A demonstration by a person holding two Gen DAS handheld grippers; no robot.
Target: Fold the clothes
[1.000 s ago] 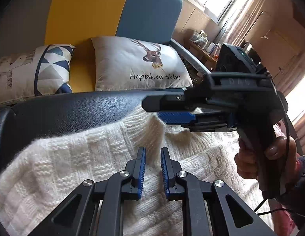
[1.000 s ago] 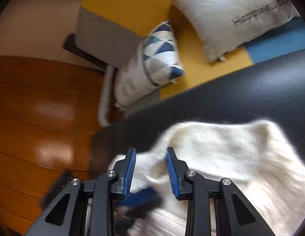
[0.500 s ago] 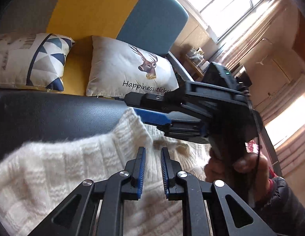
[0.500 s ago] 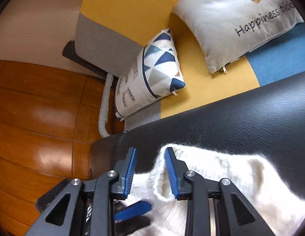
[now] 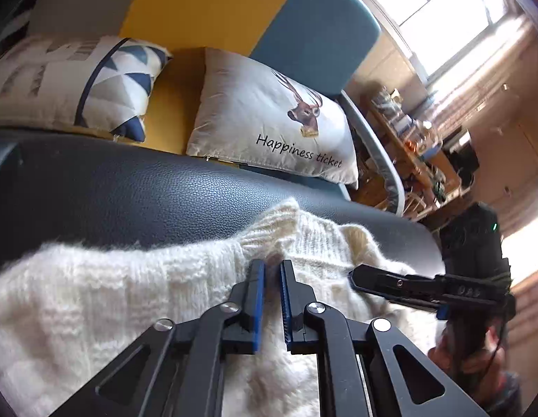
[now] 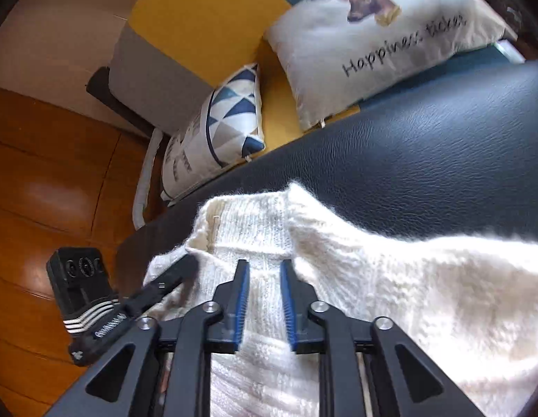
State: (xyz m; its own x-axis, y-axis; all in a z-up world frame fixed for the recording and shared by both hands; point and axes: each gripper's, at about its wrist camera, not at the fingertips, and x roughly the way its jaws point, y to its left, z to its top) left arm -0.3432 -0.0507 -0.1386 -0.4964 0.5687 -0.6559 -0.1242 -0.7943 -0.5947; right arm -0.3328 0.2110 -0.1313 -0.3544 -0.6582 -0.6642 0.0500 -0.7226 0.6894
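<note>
Behind us stands a sofa (image 5: 206,10); before it, on the black leather surface (image 6: 442,146), lies our cream knit sweater (image 5: 112,299). Left gripper (image 5: 271,267) slightly parted at its ribbed collar; right gripper (image 6: 263,267) wider, straddling the neckline, gripping nothing.

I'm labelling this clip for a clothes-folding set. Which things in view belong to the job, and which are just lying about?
Part of the job:
white knitted sweater
left gripper
right gripper
dark padded surface under the sweater

Just lying about:
deer pillow
triangle-pattern pillow
sofa
cluttered shelf by the window
</note>
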